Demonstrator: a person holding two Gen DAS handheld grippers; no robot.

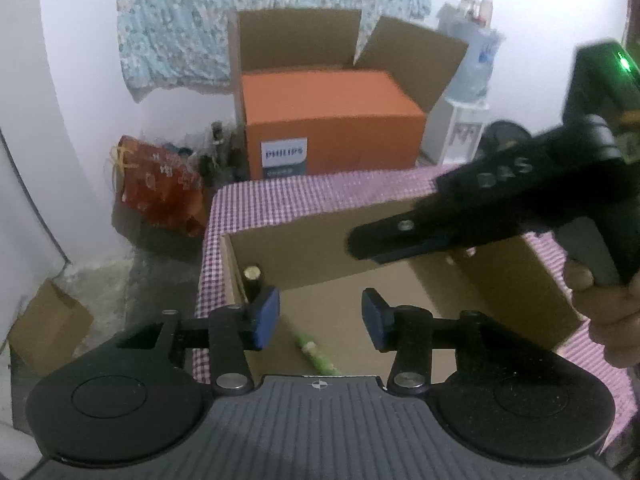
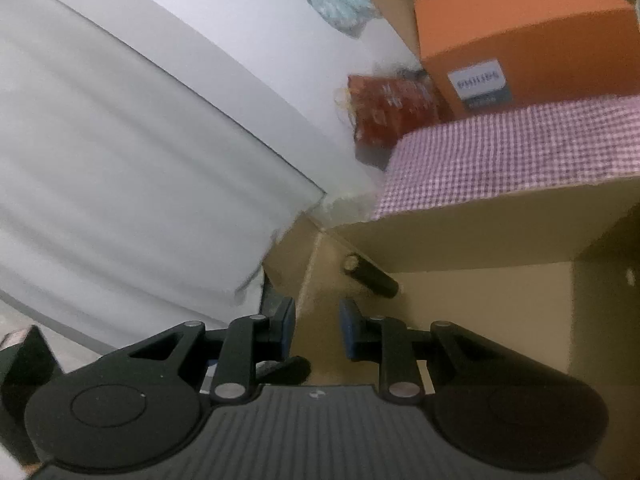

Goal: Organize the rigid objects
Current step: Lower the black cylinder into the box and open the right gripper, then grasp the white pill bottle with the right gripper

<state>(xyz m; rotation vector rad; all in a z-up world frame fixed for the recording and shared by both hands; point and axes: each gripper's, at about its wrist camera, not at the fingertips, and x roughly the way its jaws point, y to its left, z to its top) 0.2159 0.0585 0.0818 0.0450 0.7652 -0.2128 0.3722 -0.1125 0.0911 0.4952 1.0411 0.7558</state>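
we hover both grippers over the cardboard box (image 1: 256, 236), left gripper (image 1: 320, 316) fingers apart and empty, right gripper (image 2: 316, 322) fingers slightly apart, empty. a dark bottle (image 2: 370, 274) and green tube (image 1: 316, 354) lie inside; next we likely fetch another item.

We see an open box (image 1: 520, 280) on the table (image 1: 304, 196), at its left edge. In the box, a bottle (image 1: 253, 280) leans in the far left corner, and a tube (image 1: 316, 354) lies on the floor nearer us. Behind the table's far edge stands a carton (image 1: 332, 120); a bag (image 1: 160, 188) sits left of it, off the table's far left corner.
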